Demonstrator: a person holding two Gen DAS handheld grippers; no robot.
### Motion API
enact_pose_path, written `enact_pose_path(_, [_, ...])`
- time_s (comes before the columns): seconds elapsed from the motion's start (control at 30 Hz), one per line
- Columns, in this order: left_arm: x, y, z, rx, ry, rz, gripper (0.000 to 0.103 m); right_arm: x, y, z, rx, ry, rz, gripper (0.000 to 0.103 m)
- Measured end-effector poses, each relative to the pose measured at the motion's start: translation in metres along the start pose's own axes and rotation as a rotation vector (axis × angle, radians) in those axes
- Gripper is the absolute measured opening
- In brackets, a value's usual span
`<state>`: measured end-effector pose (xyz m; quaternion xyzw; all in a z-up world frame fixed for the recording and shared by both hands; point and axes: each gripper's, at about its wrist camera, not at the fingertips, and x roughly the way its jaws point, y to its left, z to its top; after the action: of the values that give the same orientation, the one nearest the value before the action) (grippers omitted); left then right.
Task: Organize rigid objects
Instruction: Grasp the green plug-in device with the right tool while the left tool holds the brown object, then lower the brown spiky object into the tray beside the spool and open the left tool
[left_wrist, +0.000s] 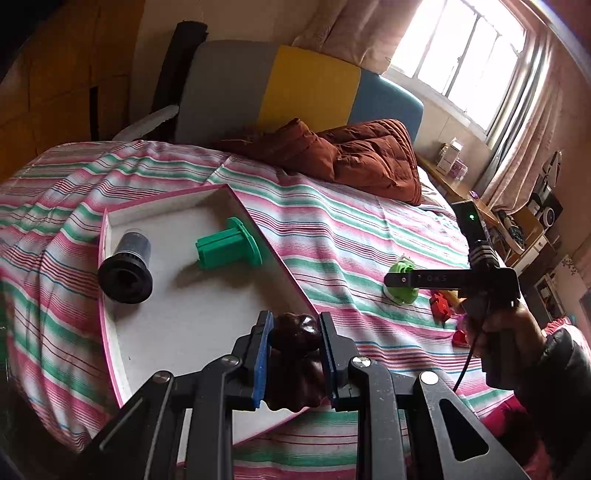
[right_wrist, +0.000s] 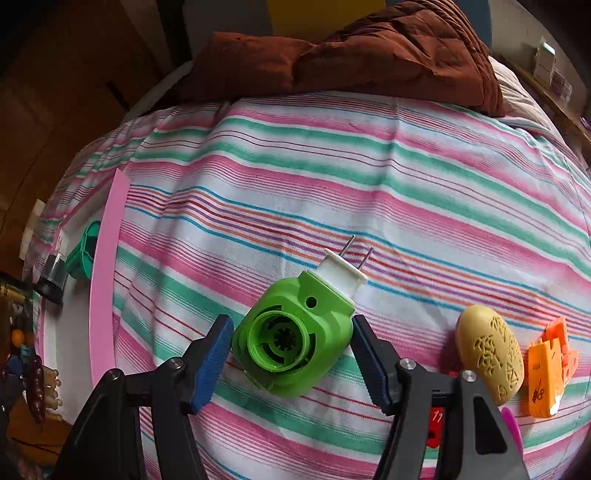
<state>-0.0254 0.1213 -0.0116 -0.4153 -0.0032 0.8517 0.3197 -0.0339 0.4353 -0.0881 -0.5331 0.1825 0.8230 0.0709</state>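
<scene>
Here, the left gripper (left_wrist: 295, 325), at lower centre of the left wrist view, has its fingers clamped on a dark brown lumpy object (left_wrist: 294, 332) above the near corner of the pink-rimmed white tray (left_wrist: 207, 295), presumably for release beside the black cylinder (left_wrist: 127, 271) and green spool (left_wrist: 229, 245) already inside. In the right wrist view, the right gripper (right_wrist: 291, 350) straddles a green plug-in device (right_wrist: 295, 332) lying on the striped bed (right_wrist: 295, 177); its fingers stand apart, just beside the casing, apparently ready to grasp. A tan perforated oval (right_wrist: 489, 358) and orange pieces (right_wrist: 546, 369) wait at lower right.
</scene>
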Motion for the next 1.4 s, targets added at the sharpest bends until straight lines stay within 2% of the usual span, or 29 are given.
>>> enact_pose_path(0.07, [-0.002,0.002,-0.001,-0.005,-0.002,0.020,0.025,0.004,-0.016,-0.001,0.089,0.009,0.053,0.066])
enact_pose_path(0.13, [-0.007,0.003,-0.001,-0.008,-0.011,0.044,0.025,0.003,-0.023,-0.002,0.117,-0.011,0.087,0.066])
enact_pose_path(0.37, [-0.017,0.012,-0.005,-0.021,-0.020,0.145,0.025,0.003,-0.008,-0.017,0.021,-0.063,0.050,0.066])
enact_pose_path(0.63, [-0.020,0.022,-0.012,-0.040,0.003,0.220,0.025,0.008,0.003,-0.018,-0.080,-0.061,-0.019,0.066])
enact_pose_path(1.07, [-0.024,0.071,-0.019,-0.196,0.033,0.157,0.025,0.002,0.003,-0.027,-0.114,-0.084,-0.069,0.066])
enact_pose_path(1.3, [-0.002,0.073,0.013,-0.228,0.026,0.090,0.025,0.002,0.004,-0.026,-0.114,-0.084,-0.069,0.066])
enact_pose_path(1.4, [0.021,0.074,0.027,-0.203,0.035,0.123,0.025,0.002,0.005,-0.026,-0.117,-0.084,-0.073,0.066])
